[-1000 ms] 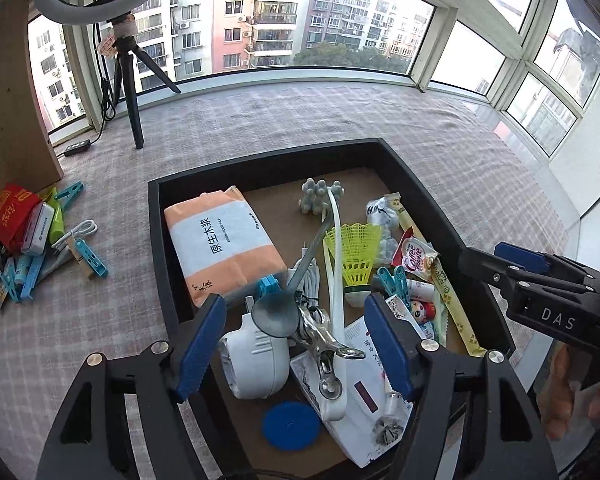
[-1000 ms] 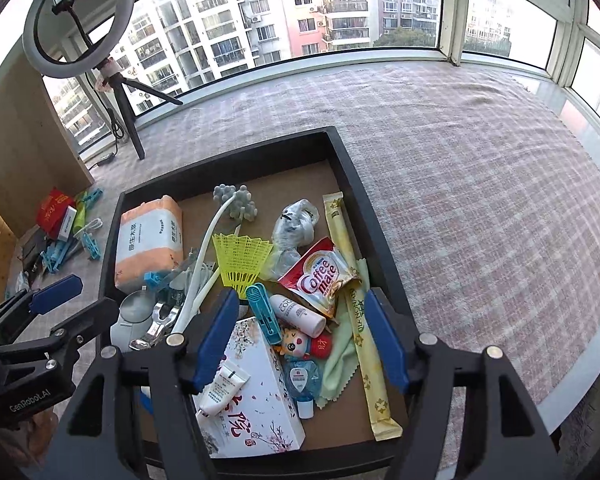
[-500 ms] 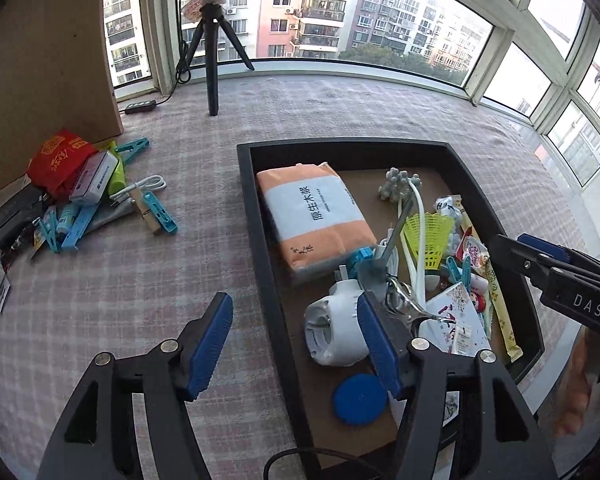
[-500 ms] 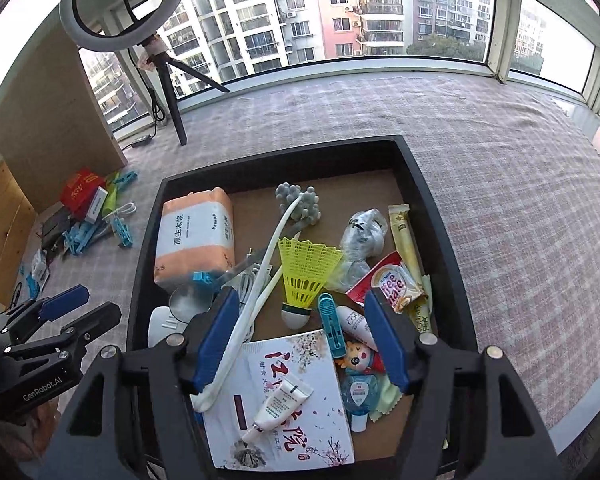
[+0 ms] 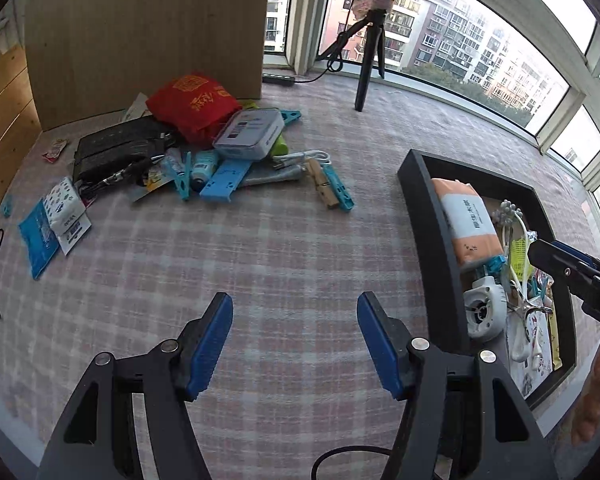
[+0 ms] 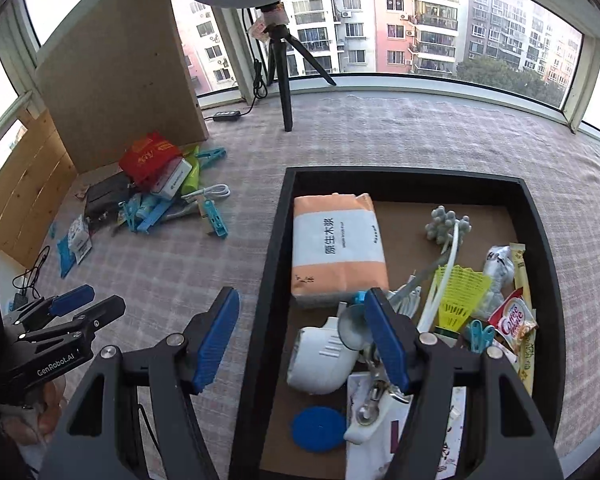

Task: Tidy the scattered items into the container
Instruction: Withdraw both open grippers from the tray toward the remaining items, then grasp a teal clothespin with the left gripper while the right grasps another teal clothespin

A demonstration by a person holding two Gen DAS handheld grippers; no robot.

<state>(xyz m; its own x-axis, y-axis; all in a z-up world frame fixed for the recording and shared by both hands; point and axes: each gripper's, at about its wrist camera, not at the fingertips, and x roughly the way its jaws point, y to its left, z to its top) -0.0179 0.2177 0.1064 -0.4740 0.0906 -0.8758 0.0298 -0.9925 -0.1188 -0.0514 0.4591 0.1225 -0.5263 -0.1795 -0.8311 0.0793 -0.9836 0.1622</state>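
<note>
Both tools have swung away from the tray toward the scattered pile: a second ago the left tool (image 5: 294, 346) hung over the tray's contents, and now it looks down on bare checked cloth with the black tray (image 5: 428, 216) off at 3 o'clock, its jaws having narrowed slightly with nothing between them. It stands released and empty. The right tool (image 6: 302, 342) has drifted the same way and now straddles the tray's left wall (image 6: 272, 264), also spread wide and holding nothing. What remains to be tidied lies in a heap at 11 o'clock in the left wrist view: a red pouch (image 5: 194, 106), a grey tin (image 5: 250, 132) resting on it, a black wallet (image 5: 116, 150), blue clothespins (image 5: 332, 190), a white cable (image 5: 304, 157) and, apart at 9 o'clock, a blue sachet (image 5: 38, 236). The tray already carries a tissue pack (image 6: 336, 246), a yellow shuttlecock (image 6: 458, 294) and much else. The likely trouble is the heap itself: things overlap, so closing on one clothespin may drag the cable or tip the tin off the pouch. Flat sachets on cloth may slip from the pads, or the cloth may bunch up with them. The crowded tray may also let a dropped piece land on its rim.
</note>
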